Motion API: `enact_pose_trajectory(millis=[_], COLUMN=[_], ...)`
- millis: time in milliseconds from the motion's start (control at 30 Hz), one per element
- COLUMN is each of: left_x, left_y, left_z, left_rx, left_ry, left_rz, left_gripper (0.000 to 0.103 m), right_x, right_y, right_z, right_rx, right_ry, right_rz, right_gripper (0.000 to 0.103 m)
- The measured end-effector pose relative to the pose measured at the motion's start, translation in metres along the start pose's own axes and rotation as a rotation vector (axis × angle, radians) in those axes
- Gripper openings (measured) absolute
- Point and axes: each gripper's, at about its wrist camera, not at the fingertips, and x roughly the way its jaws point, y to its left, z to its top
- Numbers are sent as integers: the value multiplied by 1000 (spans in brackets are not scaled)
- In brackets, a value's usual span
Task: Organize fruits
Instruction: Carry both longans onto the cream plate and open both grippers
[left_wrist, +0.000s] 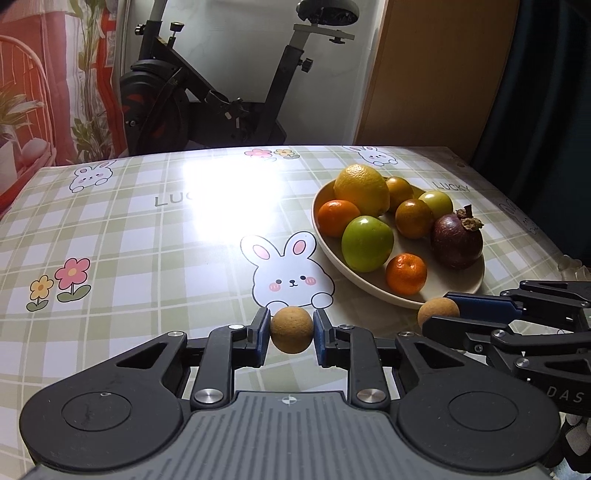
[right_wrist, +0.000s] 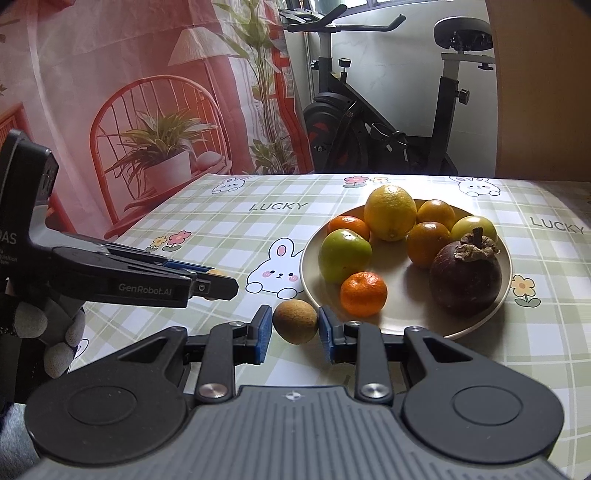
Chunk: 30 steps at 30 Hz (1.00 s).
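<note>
A cream plate (left_wrist: 458, 280) (right_wrist: 406, 295) on the checked tablecloth holds a lemon (left_wrist: 362, 189), green apples (left_wrist: 366, 243), small oranges (left_wrist: 406, 273) and a dark mangosteen (left_wrist: 457, 242) (right_wrist: 465, 275). My left gripper (left_wrist: 291, 321) is shut on a tan longan (left_wrist: 291, 329), left of the plate over the rabbit print. My right gripper (right_wrist: 294, 317) is shut on a second longan (right_wrist: 295, 321) just before the plate's near rim. In the left wrist view the right gripper (left_wrist: 439, 314) comes in from the right with its longan (left_wrist: 439, 312) at the rim.
The table's far edge (left_wrist: 221, 153) borders an exercise bike (left_wrist: 207, 92) and a printed curtain (right_wrist: 147, 110). A wooden panel (left_wrist: 436, 74) stands at the back right. A gloved hand (right_wrist: 55, 332) holds the left gripper (right_wrist: 218, 282). Bare tablecloth (left_wrist: 129, 229) spreads left of the plate.
</note>
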Motion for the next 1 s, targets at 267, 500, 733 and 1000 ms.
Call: enact_pose_trajectory(millis=[267,500,733,1000], left_x=[-17,-25,-16,12], left_y=[-21,-36,-57,-73], left_z=[6,15,25,29], left_rx=[49,70,85,89], left_ry=[-46,-65,-55,16], left_rz=[-10,-41,-88,-128], left_gripper=[26,26,26,26], right_x=[-8,-16,-22,-19], right_y=[-6,-19,-43,-64], right_z=[2,4,5,-1], right_rx=[15,34,60,77], right_ry=[-32,-67,-89,-70], right_rz=[-8,-29,-73,-105], right_gripper=[30,30,30,30])
